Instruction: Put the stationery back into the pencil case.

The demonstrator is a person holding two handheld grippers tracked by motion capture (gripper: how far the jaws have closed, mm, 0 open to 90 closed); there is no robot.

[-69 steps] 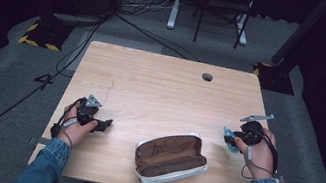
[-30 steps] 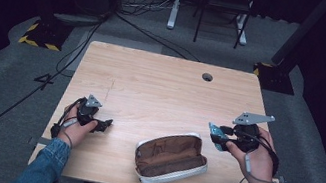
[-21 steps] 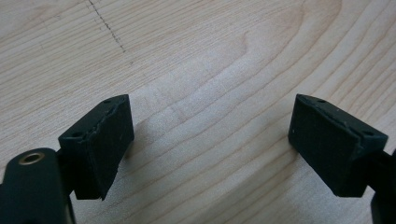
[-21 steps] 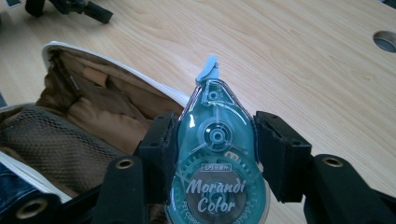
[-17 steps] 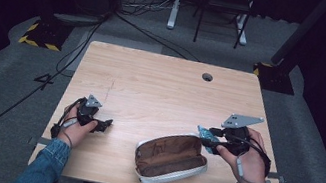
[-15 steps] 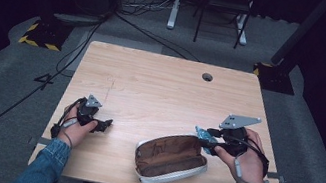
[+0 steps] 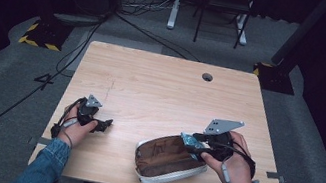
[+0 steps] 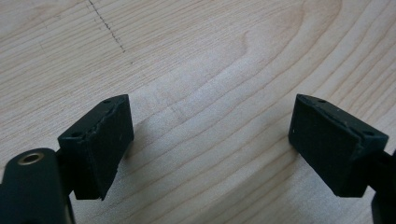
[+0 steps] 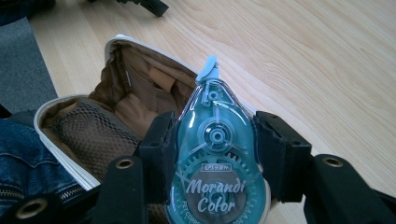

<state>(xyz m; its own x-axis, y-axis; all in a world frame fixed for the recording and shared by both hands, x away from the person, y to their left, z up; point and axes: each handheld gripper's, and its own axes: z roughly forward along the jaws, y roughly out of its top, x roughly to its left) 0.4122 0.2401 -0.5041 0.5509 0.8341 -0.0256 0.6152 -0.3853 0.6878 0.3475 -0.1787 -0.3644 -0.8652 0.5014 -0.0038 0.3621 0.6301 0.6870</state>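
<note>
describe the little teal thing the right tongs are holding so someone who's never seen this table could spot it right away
Start at the wooden table and find the open pencil case with the brown lining near its front edge. At the case's right end, the right tongs clamp a correction tape dispenser. It is see-through teal plastic, teardrop-shaped, with gears showing inside and "Morandi Color" printed on it.

A pale wooden tabletop fills the middle of the frame. At lower centre lies an open brown fabric pouch with a white rim. The right tool at lower right holds a small teal plastic tape dispenser over the pouch's right end. The left tool rests at lower left, well apart.
</note>
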